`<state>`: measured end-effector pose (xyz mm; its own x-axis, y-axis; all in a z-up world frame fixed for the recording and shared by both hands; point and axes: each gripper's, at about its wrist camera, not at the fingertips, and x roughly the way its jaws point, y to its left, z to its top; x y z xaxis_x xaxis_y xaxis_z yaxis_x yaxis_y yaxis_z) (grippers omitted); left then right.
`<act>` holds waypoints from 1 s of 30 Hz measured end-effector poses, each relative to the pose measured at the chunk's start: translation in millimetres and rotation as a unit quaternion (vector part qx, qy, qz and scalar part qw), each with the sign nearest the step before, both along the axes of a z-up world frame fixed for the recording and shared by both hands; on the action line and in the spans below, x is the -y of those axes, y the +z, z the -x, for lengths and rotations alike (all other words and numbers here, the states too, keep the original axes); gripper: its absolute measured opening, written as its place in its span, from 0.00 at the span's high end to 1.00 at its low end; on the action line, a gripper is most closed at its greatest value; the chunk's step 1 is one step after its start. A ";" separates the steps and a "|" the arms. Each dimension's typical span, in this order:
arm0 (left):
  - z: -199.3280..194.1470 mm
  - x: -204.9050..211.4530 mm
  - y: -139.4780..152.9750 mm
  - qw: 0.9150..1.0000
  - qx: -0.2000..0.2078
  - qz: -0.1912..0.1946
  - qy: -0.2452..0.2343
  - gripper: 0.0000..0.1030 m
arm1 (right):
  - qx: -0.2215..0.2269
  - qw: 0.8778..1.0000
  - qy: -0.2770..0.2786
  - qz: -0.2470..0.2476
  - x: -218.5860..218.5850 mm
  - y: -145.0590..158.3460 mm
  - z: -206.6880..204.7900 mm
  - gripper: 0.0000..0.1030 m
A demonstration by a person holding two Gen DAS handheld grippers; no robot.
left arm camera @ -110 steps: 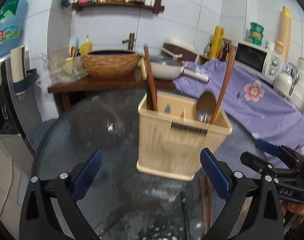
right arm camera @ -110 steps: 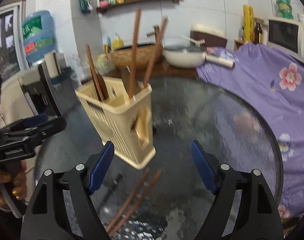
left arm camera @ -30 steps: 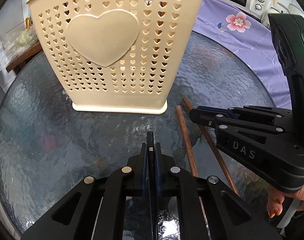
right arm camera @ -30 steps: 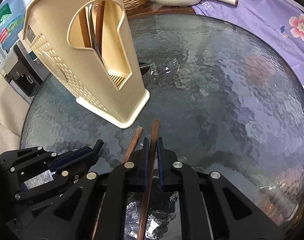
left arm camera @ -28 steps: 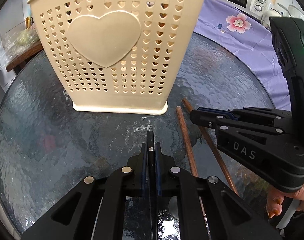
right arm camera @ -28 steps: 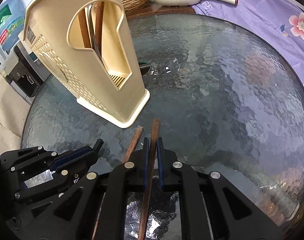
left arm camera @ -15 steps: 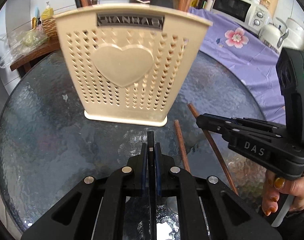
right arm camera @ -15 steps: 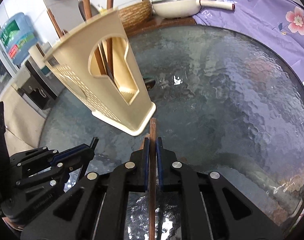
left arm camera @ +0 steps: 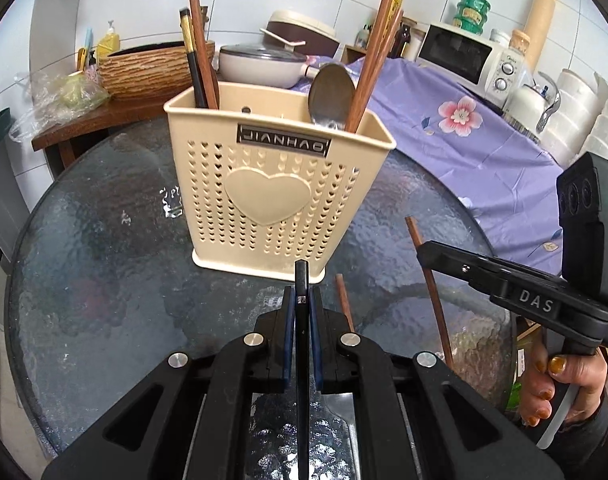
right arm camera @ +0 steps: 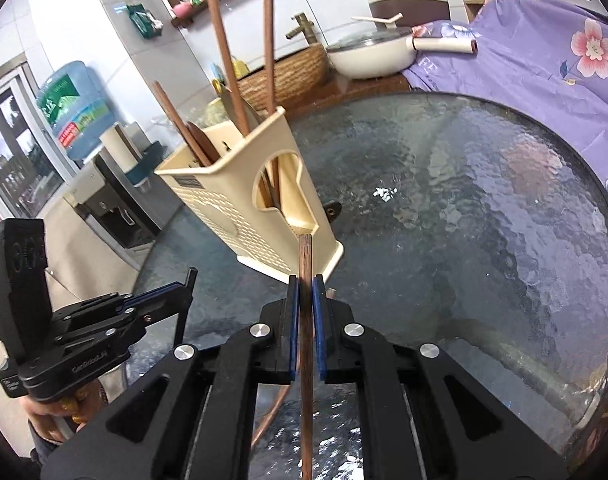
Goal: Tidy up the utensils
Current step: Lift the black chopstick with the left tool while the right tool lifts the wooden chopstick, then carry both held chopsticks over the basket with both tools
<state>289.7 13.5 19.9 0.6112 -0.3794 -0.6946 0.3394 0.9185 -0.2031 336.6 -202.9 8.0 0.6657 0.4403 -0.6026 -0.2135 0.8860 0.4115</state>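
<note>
While both sets of blue pads are squeezed right in, each one is pinching a single chopstick. The left gripper (left arm camera: 301,308) has a black chopstick (left arm camera: 302,360) clamped between its fingers (left arm camera: 288,320), with the tip poking out past the pads toward the holder. The right gripper (right arm camera: 306,312) is pinching a brown wooden chopstick (right arm camera: 306,272) the same way, and its tip lines up with the holder's base in that view.

Seen from the left wrist camera, the right gripper comes in from the right edge, held by a hand (left arm camera: 560,384) with gold nail polish, and the brown stick angles up and off the glass. A second brown chopstick (left arm camera: 344,300) lies on the table just right of the left gripper's pads, not gripped by anything.

Straight ahead stands the cream plastic utensil holder (left arm camera: 275,184), the one with heart-shaped holes, a big heart on the front and a JIANHAO label. It's upright on the round textured glass table (left arm camera: 103,280). Already in it: a black chopstick and a brown one in the left end, a metal spoon (left arm camera: 331,92) and a couple of brown chopsticks in the right end. The right wrist view shows the holder's side cutout.

Behind the table there's a woven basin (left arm camera: 151,68), a white lidded pan (left arm camera: 263,66), a purple floral cloth (left arm camera: 464,136) and a white microwave (left arm camera: 472,60). A blue water jug (right arm camera: 73,108) sits off to the left in the right wrist view.
</note>
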 end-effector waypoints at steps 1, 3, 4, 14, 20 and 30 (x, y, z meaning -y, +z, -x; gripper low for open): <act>0.5 1.6 1.6 1.000 0.003 0.001 0.000 0.93 | 0.004 1.000 0.002 -0.001 0.6 2.8 2.2 0.93; 0.2 5.4 4.0 1.000 0.007 0.003 0.001 0.93 | 0.014 1.000 0.007 -0.002 0.1 8.9 8.1 0.93; 1.9 4.1 6.1 1.000 0.009 0.004 0.001 0.93 | 0.019 1.000 0.009 -0.002 0.3 12.5 11.2 0.93; 17.6 -9.3 26.7 0.999 0.038 0.020 0.010 0.93 | 0.075 0.997 0.010 -0.004 8.5 50.8 44.8 0.93; 30.4 -15.6 44.3 0.998 0.063 0.029 0.011 0.93 | 0.113 0.994 0.009 -0.004 14.7 74.6 64.1 0.93; 48.8 -21.1 68.3 0.994 0.097 0.040 0.002 0.93 | 0.151 0.988 0.017 0.007 8.5 101.9 79.2 0.93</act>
<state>240.9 34.6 88.2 0.7331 -0.4253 -0.5308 0.3750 0.9038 -0.2063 257.4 -211.4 109.9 0.8014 0.4580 -0.3846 -0.3541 0.8816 0.3119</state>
